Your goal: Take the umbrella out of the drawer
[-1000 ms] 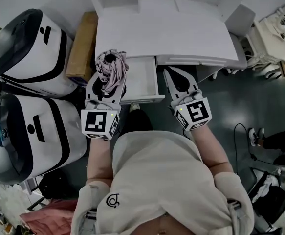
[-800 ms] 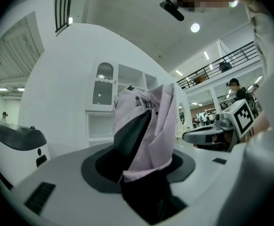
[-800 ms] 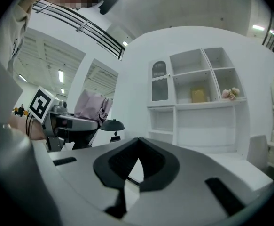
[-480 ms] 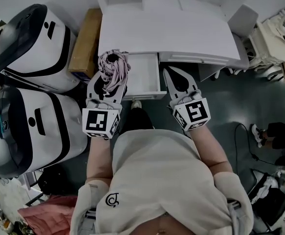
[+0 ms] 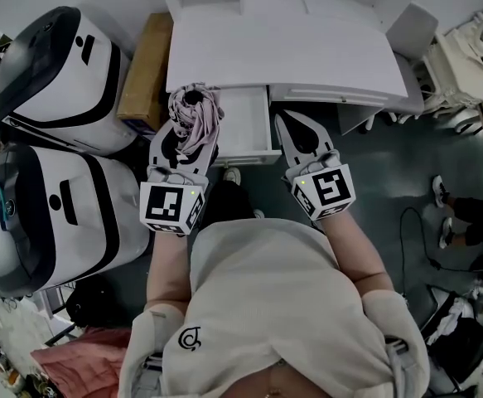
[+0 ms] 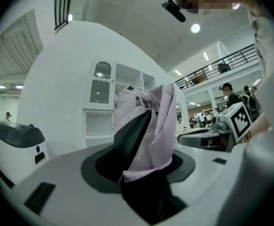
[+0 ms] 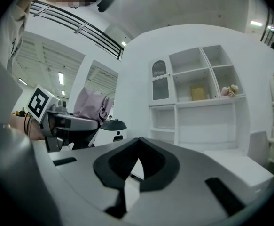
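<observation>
The left claw (image 5: 189, 129) and right claw (image 5: 286, 121) hang level before the white tabletop (image 5: 291, 56), with its open drawer (image 5: 249, 131) between them. The left claw is clenched on the folded pink umbrella (image 5: 193, 106), above the drawer's left edge. The right claw is pressed closed and empty.

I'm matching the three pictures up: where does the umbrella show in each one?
Head view: umbrella left of centre, held by the left tongs.
Left gripper view: centre, between its jaws.
Right gripper view: middle left, small.
Shared landmark: the white desk with shelves.
</observation>
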A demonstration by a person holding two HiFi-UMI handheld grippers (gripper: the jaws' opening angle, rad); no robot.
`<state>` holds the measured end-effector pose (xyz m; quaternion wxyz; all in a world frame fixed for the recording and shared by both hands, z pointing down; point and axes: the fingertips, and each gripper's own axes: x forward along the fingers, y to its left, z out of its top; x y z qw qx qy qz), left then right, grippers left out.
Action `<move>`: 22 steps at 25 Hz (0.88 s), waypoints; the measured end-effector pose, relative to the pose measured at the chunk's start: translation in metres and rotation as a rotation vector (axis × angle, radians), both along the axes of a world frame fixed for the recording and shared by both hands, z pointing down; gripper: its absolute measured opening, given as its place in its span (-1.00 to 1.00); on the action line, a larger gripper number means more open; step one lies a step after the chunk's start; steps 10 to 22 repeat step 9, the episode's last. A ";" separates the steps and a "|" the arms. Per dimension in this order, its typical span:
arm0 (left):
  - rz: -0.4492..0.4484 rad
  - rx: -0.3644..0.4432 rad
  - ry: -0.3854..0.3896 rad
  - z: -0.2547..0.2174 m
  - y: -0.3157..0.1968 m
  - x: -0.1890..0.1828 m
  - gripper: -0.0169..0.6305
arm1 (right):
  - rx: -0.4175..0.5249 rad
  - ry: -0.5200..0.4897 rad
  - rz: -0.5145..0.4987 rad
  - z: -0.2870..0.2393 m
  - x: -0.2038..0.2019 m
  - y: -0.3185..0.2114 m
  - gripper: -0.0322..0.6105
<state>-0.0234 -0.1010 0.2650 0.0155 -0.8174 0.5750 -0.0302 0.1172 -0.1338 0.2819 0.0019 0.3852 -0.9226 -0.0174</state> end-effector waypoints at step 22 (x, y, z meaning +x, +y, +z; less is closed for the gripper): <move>-0.007 -0.027 -0.009 0.009 0.003 -0.001 -0.26 | 0.005 0.000 -0.012 0.002 -0.004 0.003 -0.89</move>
